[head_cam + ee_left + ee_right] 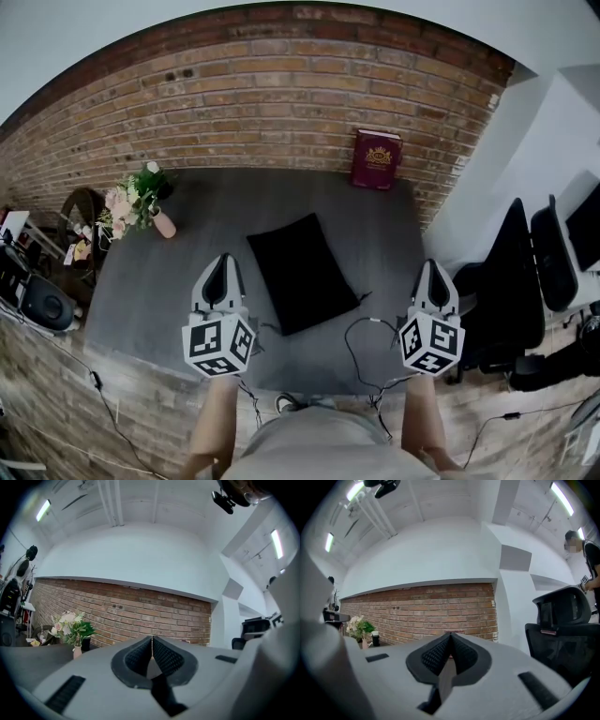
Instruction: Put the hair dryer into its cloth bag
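A black cloth bag (302, 270) lies flat in the middle of the dark grey table (216, 202), with a thin cord trailing from its right corner. No hair dryer shows in any view. My left gripper (223, 259) hovers over the table's near left part, just left of the bag, with its jaws shut and nothing between them. My right gripper (432, 265) hangs off the table's right edge, to the right of the bag, also shut and empty. In the left gripper view the left gripper (152, 640) points level at the brick wall. The right gripper (450, 635) does the same in its own view.
A vase of flowers (141, 202) stands at the table's left edge. A red book (376, 159) leans on the brick wall at the back right. Black office chairs (525, 272) stand to the right. Cables run over the floor under the near edge.
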Demonstrator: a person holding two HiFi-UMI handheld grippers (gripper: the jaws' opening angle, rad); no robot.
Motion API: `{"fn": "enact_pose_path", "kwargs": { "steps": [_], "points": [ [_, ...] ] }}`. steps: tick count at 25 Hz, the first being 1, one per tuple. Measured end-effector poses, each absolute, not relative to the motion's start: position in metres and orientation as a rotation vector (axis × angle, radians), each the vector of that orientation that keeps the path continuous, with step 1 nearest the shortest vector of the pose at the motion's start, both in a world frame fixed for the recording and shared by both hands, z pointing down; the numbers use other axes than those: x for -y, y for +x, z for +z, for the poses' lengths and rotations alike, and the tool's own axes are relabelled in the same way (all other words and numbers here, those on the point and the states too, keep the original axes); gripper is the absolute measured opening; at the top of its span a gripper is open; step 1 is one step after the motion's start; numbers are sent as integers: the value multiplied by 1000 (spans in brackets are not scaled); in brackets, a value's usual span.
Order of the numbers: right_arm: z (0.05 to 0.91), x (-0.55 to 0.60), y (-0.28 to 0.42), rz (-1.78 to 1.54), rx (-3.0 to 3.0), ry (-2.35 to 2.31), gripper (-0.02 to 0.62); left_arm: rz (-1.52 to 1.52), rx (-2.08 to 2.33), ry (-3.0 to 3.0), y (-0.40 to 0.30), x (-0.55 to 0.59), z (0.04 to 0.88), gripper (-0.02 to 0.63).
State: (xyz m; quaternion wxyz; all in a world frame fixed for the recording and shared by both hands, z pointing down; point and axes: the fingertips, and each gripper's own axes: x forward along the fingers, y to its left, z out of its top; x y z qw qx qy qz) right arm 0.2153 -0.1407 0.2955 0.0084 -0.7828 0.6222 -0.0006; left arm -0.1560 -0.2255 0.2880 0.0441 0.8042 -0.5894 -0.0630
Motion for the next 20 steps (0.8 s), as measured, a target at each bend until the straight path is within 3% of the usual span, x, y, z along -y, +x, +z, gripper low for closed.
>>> {"fn": "enact_pose_path", "kwargs": {
  "steps": [20],
  "points": [
    [313, 143, 220, -81, -1992, -2457, 2, -164, 1725, 2486, -136, 227, 295, 11]
  ]
}}
